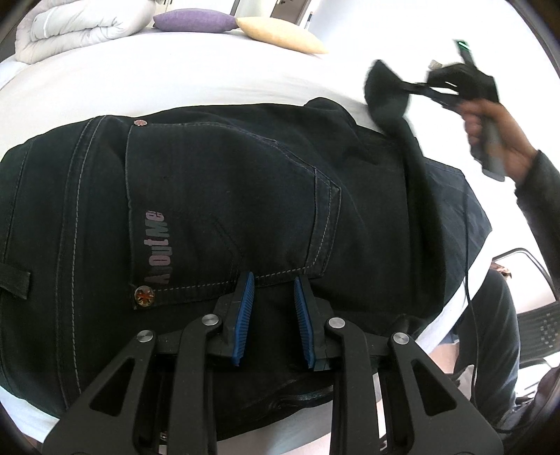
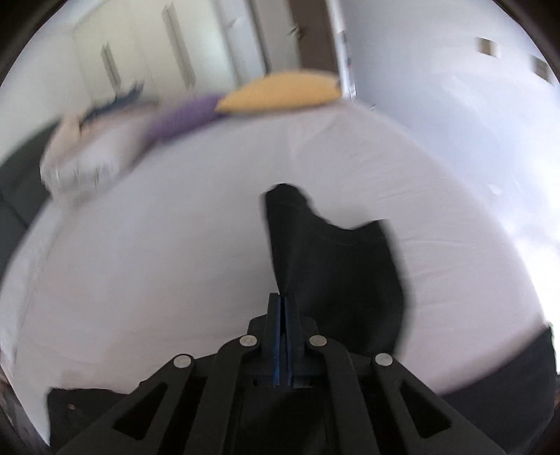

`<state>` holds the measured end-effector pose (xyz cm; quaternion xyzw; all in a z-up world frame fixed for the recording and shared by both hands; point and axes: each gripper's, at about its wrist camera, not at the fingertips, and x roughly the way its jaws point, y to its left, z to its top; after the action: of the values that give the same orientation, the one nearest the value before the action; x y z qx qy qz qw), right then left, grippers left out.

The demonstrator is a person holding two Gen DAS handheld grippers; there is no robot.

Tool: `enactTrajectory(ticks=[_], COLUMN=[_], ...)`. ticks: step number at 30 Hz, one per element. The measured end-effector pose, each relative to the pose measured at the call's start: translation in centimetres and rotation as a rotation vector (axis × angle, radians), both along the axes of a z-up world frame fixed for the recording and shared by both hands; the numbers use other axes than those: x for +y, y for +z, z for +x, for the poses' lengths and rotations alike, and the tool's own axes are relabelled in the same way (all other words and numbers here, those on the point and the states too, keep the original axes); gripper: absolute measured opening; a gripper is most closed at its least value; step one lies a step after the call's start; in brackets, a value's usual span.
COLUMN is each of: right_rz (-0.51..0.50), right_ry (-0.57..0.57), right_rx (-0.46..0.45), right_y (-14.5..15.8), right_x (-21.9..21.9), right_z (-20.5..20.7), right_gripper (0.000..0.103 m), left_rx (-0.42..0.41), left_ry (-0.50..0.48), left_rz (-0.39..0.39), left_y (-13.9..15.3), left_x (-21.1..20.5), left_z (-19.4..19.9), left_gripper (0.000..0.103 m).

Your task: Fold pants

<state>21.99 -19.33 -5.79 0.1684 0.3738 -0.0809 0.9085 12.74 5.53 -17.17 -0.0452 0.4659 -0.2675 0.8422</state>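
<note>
The left gripper [image 1: 272, 285] points down at the black pants [image 1: 217, 196] lying flat on the white bed [image 1: 210, 80]. Its blue pads are a little apart, and nothing is squeezed between them; the tips sit just above the back pocket's seam. At two o'clock in the left view, a hand [image 1: 490, 136] in a dark sleeve holds the right gripper [image 2: 282, 308] up high. Its jaws are shut tight on a black end of the pants, which hangs lifted off the bed. The pocket says "AboutMe" [image 1: 156, 246] in pale letters. At twelve o'clock lie a purple pillow [image 1: 192, 20], a yellow pillow [image 1: 280, 35] and a folded white blanket [image 1: 73, 28].
</note>
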Motion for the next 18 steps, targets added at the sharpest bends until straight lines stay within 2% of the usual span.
enactTrajectory(ticks=[3, 5, 7, 11, 13, 14, 15, 16, 18], right_rz=[0.190, 0.269, 0.288, 0.398, 0.467, 0.527, 0.577, 0.593, 0.582], right_ry=[-0.102, -0.195, -0.286, -0.477, -0.532, -0.534, -0.532, -0.534, -0.531], right_rx=[-0.110, -0.143, -0.131, -0.071, -0.060, -0.084, -0.120, -0.145, -0.183], right_y=[0.6, -0.5, -2.5, -8.0, -10.0, -10.6, -11.1, -11.0, -10.6], right_x=[-6.5, -10.4, -12.8, -17.1, -18.2, -18.5, -18.1, -18.0, -17.5], right_z=[-6.6, -11.9, -16.1, -24.6, -27.6, -28.7, -29.6, -30.1, -29.6], right_gripper=[0.002, 0.002, 0.002, 0.005, 0.006, 0.011, 0.022, 0.028, 0.054], left_rx=[0.001, 0.002, 0.003, 0.018, 0.024, 0.027, 0.030, 0.032, 0.031], left_ry=[0.005, 0.012, 0.016, 0.020, 0.020, 0.022, 0.025, 0.029, 0.034], left_rz=[0.010, 0.012, 0.017, 0.019, 0.025, 0.027, 0.030, 0.034, 0.043], left_y=[0.1, 0.1, 0.1, 0.3, 0.4, 0.5, 0.5, 0.5, 0.6], left_x=[-0.2, -0.3, -0.5, -0.7, -0.9, -1.0, -1.1, -1.3, -1.4], left_z=[-0.1, -0.1, -0.1, 0.3, 0.5, 0.6, 0.6, 0.8, 0.8], left_gripper=[0.023, 0.023, 0.023, 0.023, 0.023, 0.023, 0.023, 0.023, 0.023])
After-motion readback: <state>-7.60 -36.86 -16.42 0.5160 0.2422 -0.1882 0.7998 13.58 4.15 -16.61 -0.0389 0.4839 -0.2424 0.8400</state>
